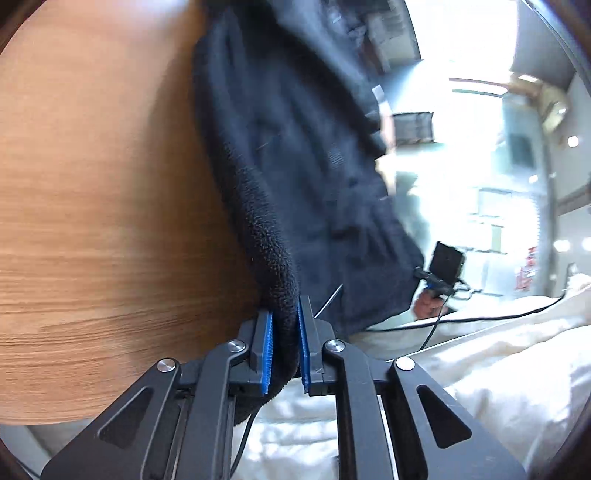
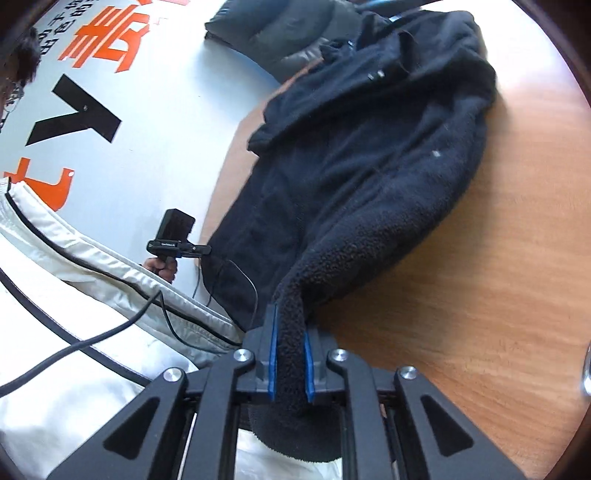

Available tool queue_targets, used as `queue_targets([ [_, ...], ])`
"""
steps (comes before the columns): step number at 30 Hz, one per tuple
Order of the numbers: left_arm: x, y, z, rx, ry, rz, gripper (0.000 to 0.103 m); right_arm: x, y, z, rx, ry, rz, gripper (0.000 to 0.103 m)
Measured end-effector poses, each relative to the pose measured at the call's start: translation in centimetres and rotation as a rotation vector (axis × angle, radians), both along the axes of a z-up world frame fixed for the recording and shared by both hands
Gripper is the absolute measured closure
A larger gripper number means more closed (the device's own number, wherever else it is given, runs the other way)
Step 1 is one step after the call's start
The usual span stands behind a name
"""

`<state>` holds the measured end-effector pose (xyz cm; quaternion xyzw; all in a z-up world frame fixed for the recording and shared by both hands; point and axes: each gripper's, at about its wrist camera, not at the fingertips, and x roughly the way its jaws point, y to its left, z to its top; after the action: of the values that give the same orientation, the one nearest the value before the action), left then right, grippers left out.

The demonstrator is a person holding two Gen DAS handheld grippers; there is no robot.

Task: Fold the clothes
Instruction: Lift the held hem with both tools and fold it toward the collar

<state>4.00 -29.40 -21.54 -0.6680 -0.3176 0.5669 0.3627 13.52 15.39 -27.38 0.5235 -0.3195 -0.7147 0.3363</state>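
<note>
A dark navy fleece garment [image 2: 354, 177] lies partly on the wooden table [image 2: 498, 277], its near hem lifted off the surface. My right gripper [image 2: 291, 317] is shut on one fleece corner, which bulges between its blue pads [image 2: 272, 354]. In the left wrist view the same garment [image 1: 288, 166] hangs stretched upward from my left gripper [image 1: 285, 314], shut on another part of the hem between its blue pads [image 1: 269, 350]. Each wrist view shows the other hand-held gripper far off: the left one [image 2: 173, 240] and the right one [image 1: 443, 273], each gripped by a hand.
A person in a white padded jacket [image 2: 74, 332] stands close at the table's near edge, with black cables [image 2: 110, 332] trailing across it. A grey puffy garment [image 2: 288, 33] lies at the table's far end. A white wall with orange and black lettering [image 2: 92, 74] is behind.
</note>
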Motion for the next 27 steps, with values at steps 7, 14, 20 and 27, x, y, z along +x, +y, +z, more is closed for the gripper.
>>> queue_targets([
  [7,-3.4,2.4,5.8,0.147,0.076,0.083,0.096,-5.5,2.0,5.8,-0.114,0.189,-0.015,0.092],
  [14,-8.7,3.2,11.2,0.239,0.202,0.193,0.096,-11.6,4.4,9.8,-0.183,0.331,-0.083,0.092],
  [20,-14.7,2.2,14.2,0.325,0.287,0.332,0.096,-19.0,7.1,12.7,-0.21,0.377,-0.173,0.092],
  [27,-23.4,0.0,11.0,0.339,0.302,0.448,0.096,-28.0,10.9,9.4,-0.157,0.323,-0.355,0.092],
])
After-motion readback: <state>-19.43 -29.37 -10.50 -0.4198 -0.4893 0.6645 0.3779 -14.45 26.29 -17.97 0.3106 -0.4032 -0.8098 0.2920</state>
